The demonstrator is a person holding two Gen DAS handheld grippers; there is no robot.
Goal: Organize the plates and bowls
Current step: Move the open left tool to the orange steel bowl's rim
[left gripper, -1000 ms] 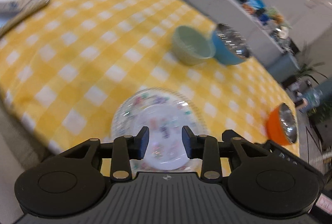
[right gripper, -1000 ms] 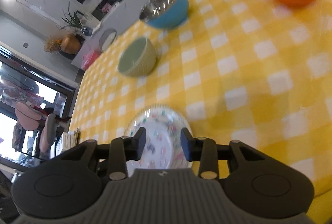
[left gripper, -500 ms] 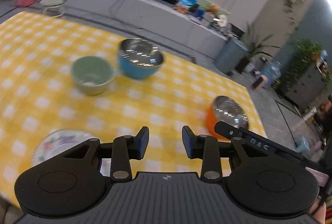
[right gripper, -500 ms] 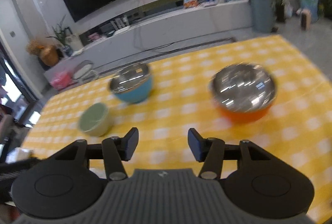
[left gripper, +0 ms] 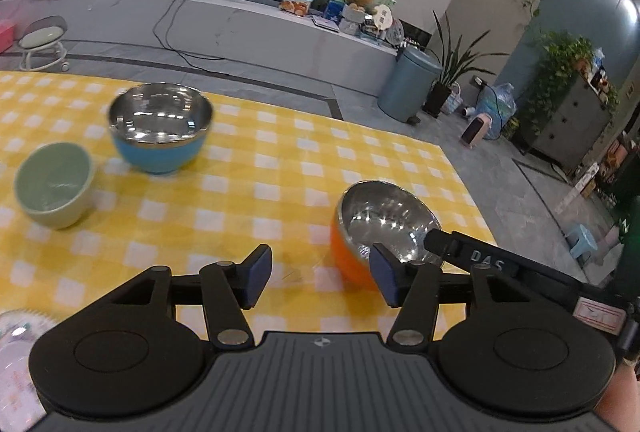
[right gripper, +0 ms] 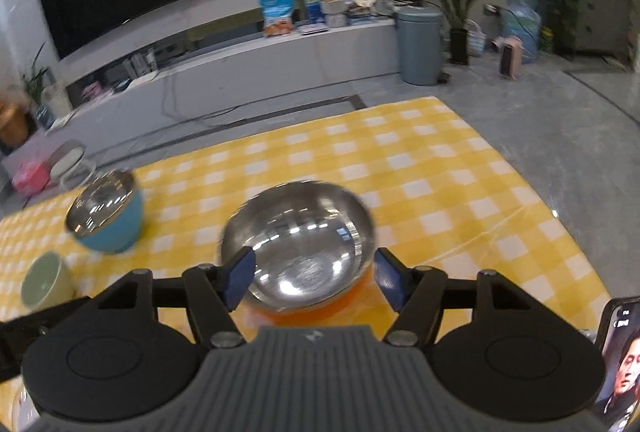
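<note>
Left tongs (left gripper: pixel 318 274) opening, nothing between the pads, only cloth (left gripper: pixel 260 168) under them; right tongs (right gripper: pixel 314 282) opening too, astride the orange bowl (right gripper: pixel 298 252) without touching it, as far as we can tell.

Left to right on the yellow check cloth: plate (left gripper: pixel 16 348) at the near left edge, mostly cut off; green bowl (left gripper: pixel 54 184); blue bowl (left gripper: pixel 160 128) just beside it, further back; orange bowl well apart, near right, right below the right tongs.

We judge the orange bowl stiff and light; steel liner is slick and the rounded wall would slip out of a side squeeze; better to pinch the rim, one pad in and one out.

Looks: orange outside, mirror steel inside, upright, empty; blue bowl is the same type; green bowl is smaller, matte, maybe ceramic, so breakable.
</note>
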